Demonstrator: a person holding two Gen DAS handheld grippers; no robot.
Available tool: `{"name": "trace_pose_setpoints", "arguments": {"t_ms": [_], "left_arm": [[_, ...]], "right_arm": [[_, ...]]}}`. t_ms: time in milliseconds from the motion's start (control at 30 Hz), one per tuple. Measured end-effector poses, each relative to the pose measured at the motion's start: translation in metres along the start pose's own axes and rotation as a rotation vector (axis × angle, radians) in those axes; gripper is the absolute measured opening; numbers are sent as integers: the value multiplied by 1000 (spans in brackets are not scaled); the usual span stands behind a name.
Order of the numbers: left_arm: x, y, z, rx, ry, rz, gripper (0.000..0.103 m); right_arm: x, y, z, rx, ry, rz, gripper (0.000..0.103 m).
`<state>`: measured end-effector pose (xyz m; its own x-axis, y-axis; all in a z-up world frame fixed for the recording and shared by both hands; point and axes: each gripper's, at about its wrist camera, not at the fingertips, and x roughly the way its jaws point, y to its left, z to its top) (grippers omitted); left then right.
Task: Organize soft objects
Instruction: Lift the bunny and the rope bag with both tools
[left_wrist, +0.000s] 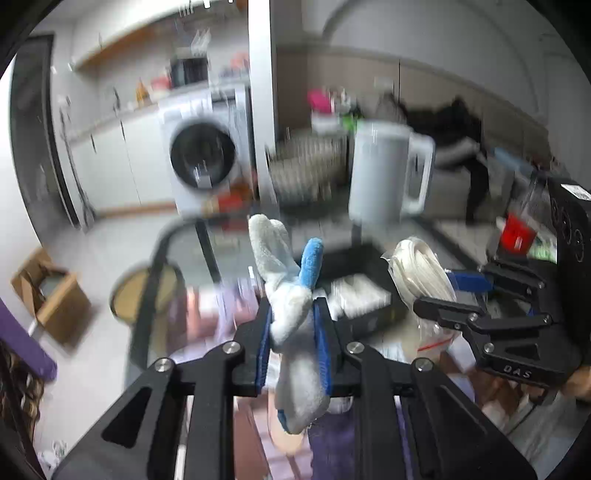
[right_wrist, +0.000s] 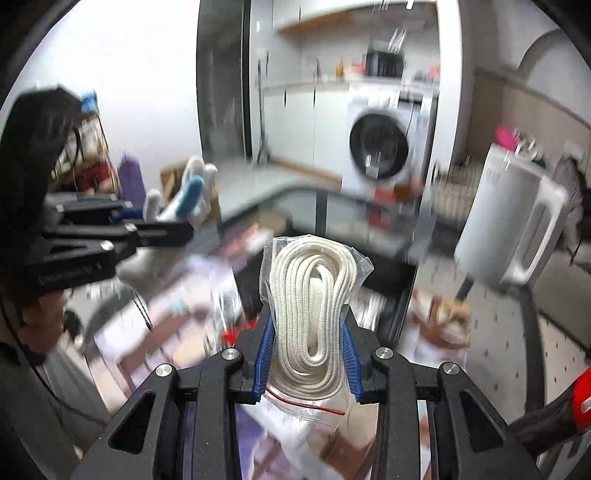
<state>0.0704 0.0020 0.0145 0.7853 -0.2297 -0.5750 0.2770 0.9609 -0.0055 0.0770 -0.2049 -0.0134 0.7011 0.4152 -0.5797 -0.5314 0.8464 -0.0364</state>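
Observation:
My left gripper (left_wrist: 293, 321) is shut on a white and blue plush toy (left_wrist: 291, 295), held up in the air; its ears stick up past the blue pads. It also shows in the right wrist view (right_wrist: 184, 199), at the left. My right gripper (right_wrist: 308, 325) is shut on a clear zip bag with a coil of white rope (right_wrist: 314, 295), also lifted. In the left wrist view the rope bag (left_wrist: 417, 273) and the right gripper (left_wrist: 461, 295) are to the right of the toy.
A black-framed glass table (right_wrist: 332, 206) lies below with blurred papers and packets. A white jug (left_wrist: 388, 173) stands at the back right. A washing machine (left_wrist: 203, 155), a cardboard box (left_wrist: 48, 295) and a round stool (left_wrist: 147, 295) are on the floor beyond.

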Motion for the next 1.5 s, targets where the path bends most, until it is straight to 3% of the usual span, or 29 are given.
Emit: {"name": "trace_pose_setpoints", "arguments": {"t_ms": [100, 167, 300, 400, 600, 1033, 1300, 1500], "left_arm": [[-32, -2, 6, -24, -190, 50, 19], [-49, 1, 10, -55, -274, 34, 20], [-67, 5, 15, -78, -366, 12, 20], [-72, 7, 12, -89, -403, 35, 20], [-76, 7, 9, -77, -396, 27, 20], [-71, 3, 23, -81, -400, -18, 20], [-55, 11, 49, -137, -426, -63, 20], [-30, 13, 73, -184, -443, -32, 20]], "right_arm": [[-25, 1, 10, 2, -156, -16, 33], [-40, 3, 13, -7, -244, -20, 33], [-66, 9, 15, -28, -390, -37, 33], [-73, 15, 13, -42, -424, -46, 34], [-69, 10, 10, -12, -380, -71, 34], [-70, 13, 23, -9, -428, -79, 34], [-64, 6, 42, 22, -465, -119, 34], [-46, -15, 63, 87, -477, -151, 34]]}}
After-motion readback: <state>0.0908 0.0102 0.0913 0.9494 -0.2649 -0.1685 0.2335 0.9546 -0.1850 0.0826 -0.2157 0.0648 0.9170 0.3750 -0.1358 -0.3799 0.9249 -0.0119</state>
